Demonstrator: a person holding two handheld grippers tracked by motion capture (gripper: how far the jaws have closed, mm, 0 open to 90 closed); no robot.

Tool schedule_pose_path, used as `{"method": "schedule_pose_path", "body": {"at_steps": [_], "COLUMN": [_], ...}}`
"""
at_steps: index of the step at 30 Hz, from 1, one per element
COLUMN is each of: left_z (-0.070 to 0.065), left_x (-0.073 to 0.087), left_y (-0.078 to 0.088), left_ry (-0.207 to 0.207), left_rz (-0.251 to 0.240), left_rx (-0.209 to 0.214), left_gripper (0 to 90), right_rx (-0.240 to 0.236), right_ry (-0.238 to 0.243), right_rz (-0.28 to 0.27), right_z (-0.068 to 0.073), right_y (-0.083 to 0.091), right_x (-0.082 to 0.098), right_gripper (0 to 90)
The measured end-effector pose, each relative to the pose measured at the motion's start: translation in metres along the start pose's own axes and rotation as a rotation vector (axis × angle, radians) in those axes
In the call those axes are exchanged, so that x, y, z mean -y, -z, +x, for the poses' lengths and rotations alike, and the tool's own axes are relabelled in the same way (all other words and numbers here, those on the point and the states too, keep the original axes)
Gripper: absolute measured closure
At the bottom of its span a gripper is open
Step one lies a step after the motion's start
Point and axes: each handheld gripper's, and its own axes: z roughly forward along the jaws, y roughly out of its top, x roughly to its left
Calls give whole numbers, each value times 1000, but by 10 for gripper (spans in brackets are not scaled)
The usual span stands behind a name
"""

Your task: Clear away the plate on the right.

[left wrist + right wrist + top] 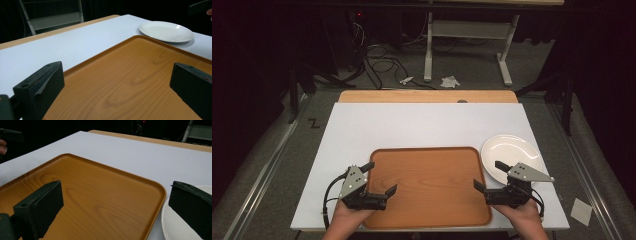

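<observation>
**One tray, one plate, two grippers with jaws apart**

One wooden tray point(432, 185) lies at the near middle of the white worktop point(412, 125). One white plate point(510, 155) sits just beside the tray's far right corner. The left gripper point(379, 177) hovers over the tray's left edge, jaws wide apart and holding nothing. The right gripper point(490, 176) straddles the tray's right edge and the plate's rim, jaws likewise apart, empty.
</observation>
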Motion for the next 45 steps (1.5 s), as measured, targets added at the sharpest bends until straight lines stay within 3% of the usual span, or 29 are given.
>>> {"method": "schedule_pose_path", "body": {"at_steps": [23,45], "left_z": [6,19], "left_x": [-1,-3], "left_y": [4,3], "left_ry": [-5,10], "left_rz": [6,14], "left_rx": [-22,-21], "left_gripper": [2,8], "right_rx": [28,191], "right_ry": [-33,-137], "right_rz": [-20,-32], "right_z": [-15,-66], "right_y": [8,43], "right_x": [3,17], "right_gripper": [7,7]}}
